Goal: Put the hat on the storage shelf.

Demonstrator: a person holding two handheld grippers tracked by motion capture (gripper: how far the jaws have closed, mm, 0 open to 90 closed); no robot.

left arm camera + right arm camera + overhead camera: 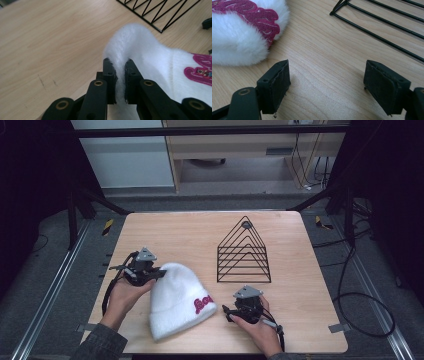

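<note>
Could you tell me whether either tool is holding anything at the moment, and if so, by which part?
The left tool pinches a fold of the white beanie at its crown end. The right tool is open over bare table.

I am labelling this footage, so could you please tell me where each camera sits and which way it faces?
High view: above the person's side, looking forward and down on the table; forearms, hands, left gripper and right gripper show.
Left gripper view: on the left gripper, its jaws shut on the hat.
Right gripper view: on the right gripper, low over bare table, jaws open.
All three share the hat and wire rack.
</note>
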